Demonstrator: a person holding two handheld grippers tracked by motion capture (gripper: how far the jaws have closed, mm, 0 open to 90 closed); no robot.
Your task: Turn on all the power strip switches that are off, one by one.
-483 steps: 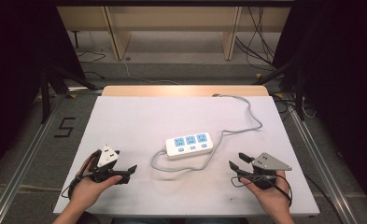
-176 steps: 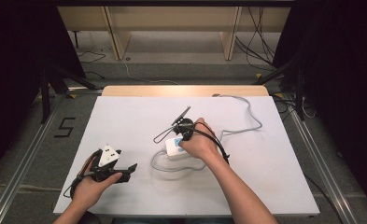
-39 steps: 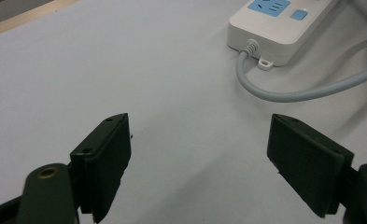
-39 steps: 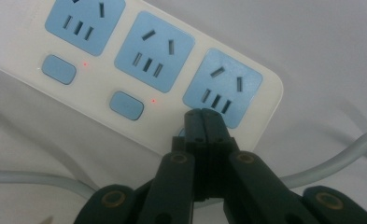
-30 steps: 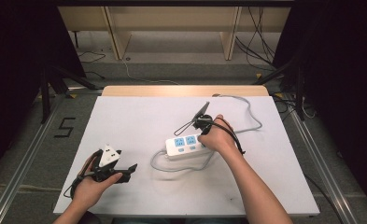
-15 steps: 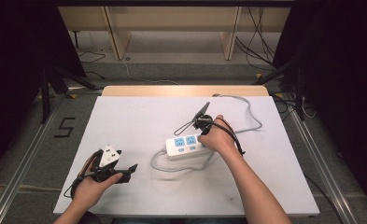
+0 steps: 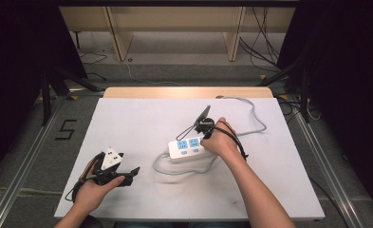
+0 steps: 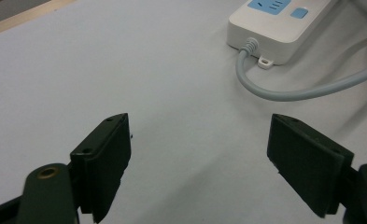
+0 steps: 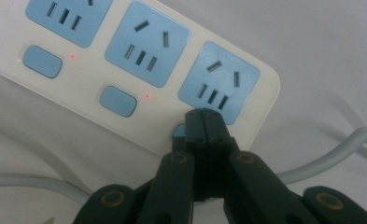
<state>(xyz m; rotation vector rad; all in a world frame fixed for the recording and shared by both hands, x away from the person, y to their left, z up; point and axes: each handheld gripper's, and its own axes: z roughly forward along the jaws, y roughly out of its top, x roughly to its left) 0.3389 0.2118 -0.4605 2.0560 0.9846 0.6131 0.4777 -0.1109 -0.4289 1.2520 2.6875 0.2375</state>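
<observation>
A white power strip (image 7: 188,147) with blue sockets and blue switch buttons lies mid-table. In the right gripper view the power strip (image 9: 139,70) is close up; two small red lights glow beside its first two buttons. My right gripper (image 9: 201,122) is shut, its tips resting on the third blue button (image 9: 179,130) by the end socket. From above, the right gripper (image 7: 204,134) sits at the strip's right end. My left gripper (image 7: 126,175) rests open near the table's front left, nothing between its jaws; the left gripper (image 8: 197,163) faces the strip (image 8: 279,23) and its grey cable (image 8: 302,91).
The grey cable (image 7: 255,118) runs from the strip's left end in a loop along the front, then off the table's far right edge. The white table (image 7: 141,118) ends in a wooden strip at the back. Shelving and floor cables lie beyond.
Over the last second almost nothing moved. Earlier the right hand came from the front right to the strip and shifted from its left end to its right end.
</observation>
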